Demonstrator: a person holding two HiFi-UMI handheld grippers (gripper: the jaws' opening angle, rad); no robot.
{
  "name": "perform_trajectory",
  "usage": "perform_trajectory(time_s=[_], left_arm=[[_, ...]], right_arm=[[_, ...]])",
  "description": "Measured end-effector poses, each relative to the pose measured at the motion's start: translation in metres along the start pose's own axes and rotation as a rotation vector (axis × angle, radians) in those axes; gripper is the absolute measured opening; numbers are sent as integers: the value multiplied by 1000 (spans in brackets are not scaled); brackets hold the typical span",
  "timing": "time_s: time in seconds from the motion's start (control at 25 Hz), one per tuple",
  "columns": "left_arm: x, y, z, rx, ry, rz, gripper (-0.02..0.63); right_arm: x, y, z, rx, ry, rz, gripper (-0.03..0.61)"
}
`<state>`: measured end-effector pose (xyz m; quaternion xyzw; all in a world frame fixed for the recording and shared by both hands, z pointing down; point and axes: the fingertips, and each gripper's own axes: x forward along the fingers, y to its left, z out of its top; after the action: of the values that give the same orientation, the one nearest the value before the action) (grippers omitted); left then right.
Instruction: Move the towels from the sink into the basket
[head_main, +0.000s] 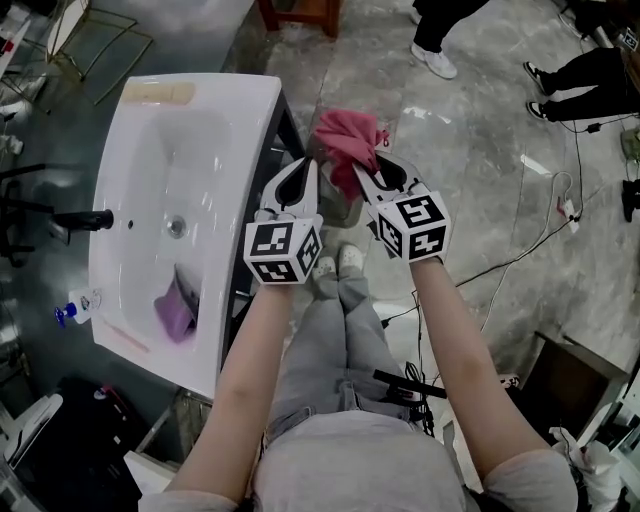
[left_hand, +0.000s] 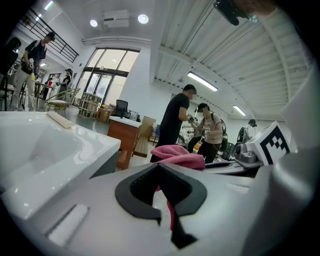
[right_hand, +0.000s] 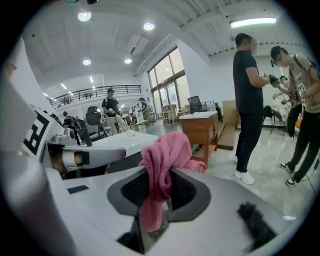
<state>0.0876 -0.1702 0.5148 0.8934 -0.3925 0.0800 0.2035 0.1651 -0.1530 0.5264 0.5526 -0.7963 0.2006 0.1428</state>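
Note:
A pink towel (head_main: 345, 135) hangs bunched in the air to the right of the white sink (head_main: 150, 130), above the floor. My right gripper (head_main: 362, 170) is shut on it; in the right gripper view the pink towel (right_hand: 162, 165) drapes down between the pads. My left gripper (head_main: 308, 165) meets the same towel from the left, and a strip of the pink towel (left_hand: 182, 156) runs pinched between its closed pads. A purple towel (head_main: 176, 310) lies in the sink basin near its front end. A grey shape (head_main: 340, 205) shows under the pink towel; I cannot tell what it is.
A black faucet (head_main: 85, 218) and a soap bottle (head_main: 70, 312) stand on the sink's left side. A beige cloth (head_main: 157, 93) lies on its far rim. Cables (head_main: 520, 250) cross the floor at right. People (right_hand: 250, 100) stand beyond a wooden cabinet (right_hand: 202, 127).

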Motion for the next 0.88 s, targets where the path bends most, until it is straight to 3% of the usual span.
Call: perform_trajectory(time_s=[0.88], left_arm=[[41,20,-114,-51,148,25,8]], right_arm=[[56,-36,-122,87,133,-9,101]])
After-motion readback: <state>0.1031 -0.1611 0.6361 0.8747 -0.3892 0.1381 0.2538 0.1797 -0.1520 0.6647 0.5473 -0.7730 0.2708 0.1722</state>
